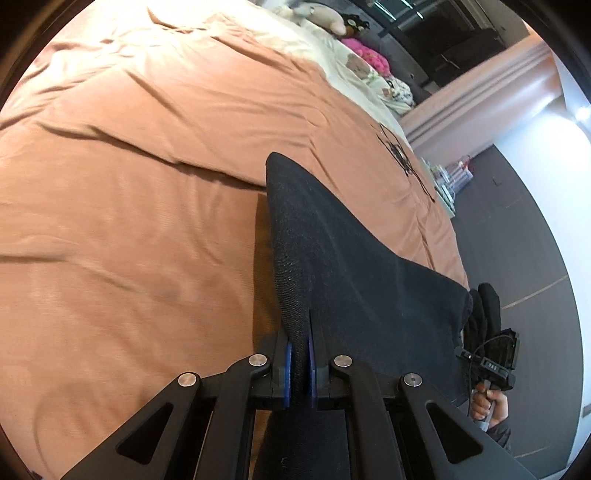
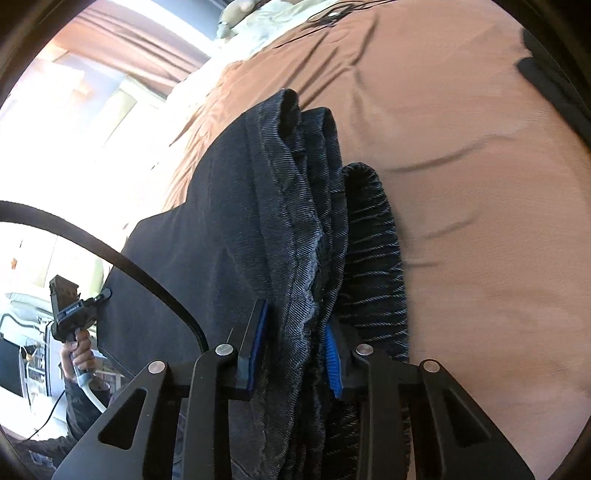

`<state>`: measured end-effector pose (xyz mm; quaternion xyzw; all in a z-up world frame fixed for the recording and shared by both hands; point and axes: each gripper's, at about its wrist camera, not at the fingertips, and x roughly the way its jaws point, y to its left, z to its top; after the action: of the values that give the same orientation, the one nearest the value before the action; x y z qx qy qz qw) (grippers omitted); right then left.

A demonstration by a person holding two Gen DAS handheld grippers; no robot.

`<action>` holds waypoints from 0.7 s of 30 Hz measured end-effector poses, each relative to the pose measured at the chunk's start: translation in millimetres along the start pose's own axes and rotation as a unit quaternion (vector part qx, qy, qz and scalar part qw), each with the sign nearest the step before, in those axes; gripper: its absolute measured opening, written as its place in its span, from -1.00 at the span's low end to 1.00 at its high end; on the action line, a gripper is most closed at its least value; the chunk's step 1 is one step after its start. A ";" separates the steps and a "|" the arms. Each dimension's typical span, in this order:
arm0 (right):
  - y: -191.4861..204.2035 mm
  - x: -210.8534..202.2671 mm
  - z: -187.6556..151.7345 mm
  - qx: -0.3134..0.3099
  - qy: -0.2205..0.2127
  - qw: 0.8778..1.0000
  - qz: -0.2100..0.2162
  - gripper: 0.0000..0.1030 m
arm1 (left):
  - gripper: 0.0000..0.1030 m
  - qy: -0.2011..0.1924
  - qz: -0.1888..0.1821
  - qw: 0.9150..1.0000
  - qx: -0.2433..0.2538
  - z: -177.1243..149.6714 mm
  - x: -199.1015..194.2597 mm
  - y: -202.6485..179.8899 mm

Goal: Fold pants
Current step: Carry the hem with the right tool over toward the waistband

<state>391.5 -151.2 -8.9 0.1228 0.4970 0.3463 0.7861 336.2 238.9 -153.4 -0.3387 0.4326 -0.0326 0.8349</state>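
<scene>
Left gripper (image 1: 300, 363) is clamped nearly shut on a thin fold of the dark pants (image 1: 343, 258), which rise toward 12 o'clock over the orange bedspread (image 1: 129, 166). Right gripper (image 2: 293, 354) pinches a thicker bunch, ribbed waistband (image 2: 373, 258) at 1 o'clock. Only the left view shows plush toys (image 1: 325, 16); the right view shows the other hand (image 2: 79, 354) at 9 o'clock.
</scene>
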 end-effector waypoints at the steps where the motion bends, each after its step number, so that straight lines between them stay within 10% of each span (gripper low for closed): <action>1: 4.7 4.7 1.0 -0.003 0.003 1.000 0.000 -0.49 | -0.87 -0.005 0.001 1.000 -0.004 1.1 -6.3 7.3; 21: 62.0 82.4 32.8 -0.063 0.038 0.997 -0.009 -0.64 | -0.87 -0.047 0.025 0.998 -0.042 7.4 -69.4 88.4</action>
<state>415.6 -46.1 -17.4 0.0553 0.5050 0.3745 0.7757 277.4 334.9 -154.4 -0.3637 0.4019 0.0221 0.8401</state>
